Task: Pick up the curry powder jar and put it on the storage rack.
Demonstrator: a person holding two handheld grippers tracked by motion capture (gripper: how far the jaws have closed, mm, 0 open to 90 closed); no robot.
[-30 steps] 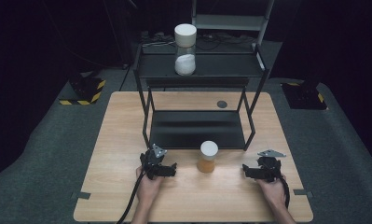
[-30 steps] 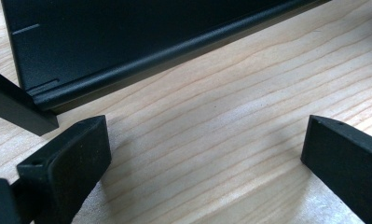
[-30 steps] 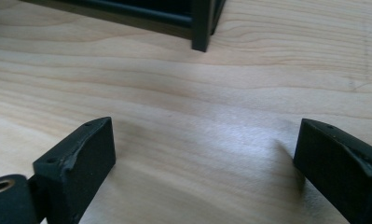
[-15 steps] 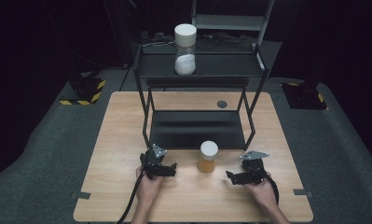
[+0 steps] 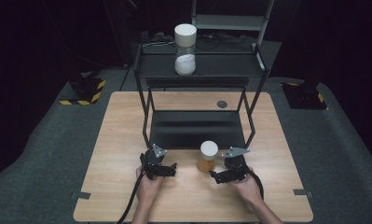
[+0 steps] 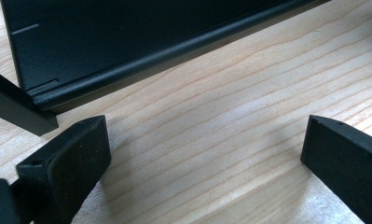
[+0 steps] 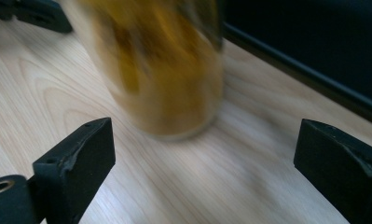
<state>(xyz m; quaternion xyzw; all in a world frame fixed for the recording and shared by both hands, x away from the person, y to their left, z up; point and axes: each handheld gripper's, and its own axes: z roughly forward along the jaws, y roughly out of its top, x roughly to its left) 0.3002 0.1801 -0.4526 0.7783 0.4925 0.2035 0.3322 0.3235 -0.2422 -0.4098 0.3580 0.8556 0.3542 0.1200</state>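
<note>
Pale wood-grain table [image 5: 127,121] w/ matte black metal rack [image 5: 197,128]. Round amber jar [image 5: 207,157], white lid, stands upright just ahead of right gripper [image 5: 223,173], jaws spread, just narrowed slightly, nothing gripped. Left gripper [image 5: 167,170] also agape over bare wood.

This looks like a lab or test studio, not a home: black curtains all round, grey carpet, a lone wooden table [image 5: 127,140] with a black metal rack [image 5: 197,126], hazard-striped stand bases [image 5: 83,91], loose cables [image 5: 207,43] behind, tape marks [image 5: 81,195] on the table.
</note>
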